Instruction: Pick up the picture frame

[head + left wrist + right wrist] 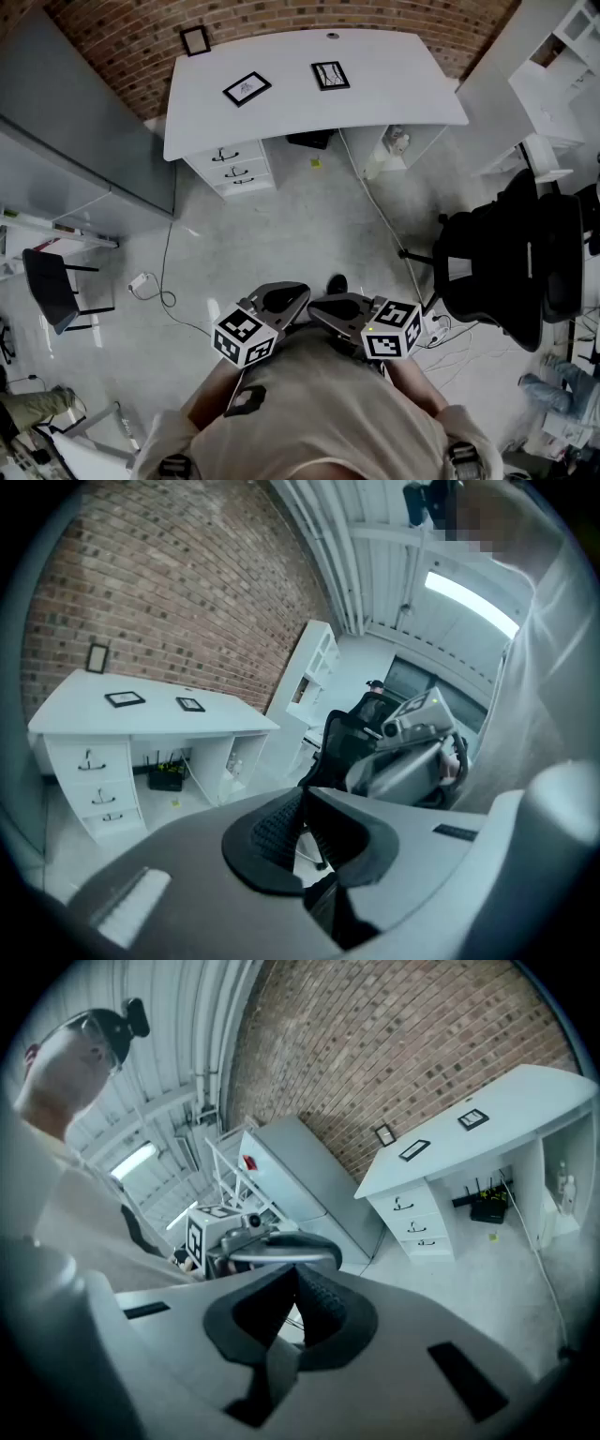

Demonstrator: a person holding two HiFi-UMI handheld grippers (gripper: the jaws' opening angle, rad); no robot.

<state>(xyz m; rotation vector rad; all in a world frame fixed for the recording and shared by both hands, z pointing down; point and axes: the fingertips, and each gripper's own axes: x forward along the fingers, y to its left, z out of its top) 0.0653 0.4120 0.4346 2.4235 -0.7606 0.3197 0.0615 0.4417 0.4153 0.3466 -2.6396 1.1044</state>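
1. Head view has the left gripper point(286, 298) and the right gripper point(336, 307) side by side, close against the person's beige-shirted chest, tips nearly meeting. I judge this a carrying pose, since nothing lies within reach.
2. Left gripper view shows the black ribbed pads point(267, 832) pressed together with nothing between them. The right gripper view shows the same: jaws closed and empty.
3. Well ahead of both grippers, across bare grey floor, stands a white curved-front desk point(394, 94).
   - Two flat black-framed pictures lie face up on it, one ahead and slightly left point(247, 88), one straight ahead point(330, 75).
   - A small upright black frame point(195, 40) stands beyond them, further left, against the red brick wall point(122, 37).
   - Which frame the task means I cannot tell.
4. The upright frame probably leans on the wall for support. The flat ones offer only their thin edges, so I expect a pinch at a rim.
5. A black mesh office chair point(506, 262) stands off to the right gripper's right, well apart.
6. No writing or brand can be read. Only square black-and-white markers show on the left gripper's cube point(246, 337), and the prints inside the frames are too small.
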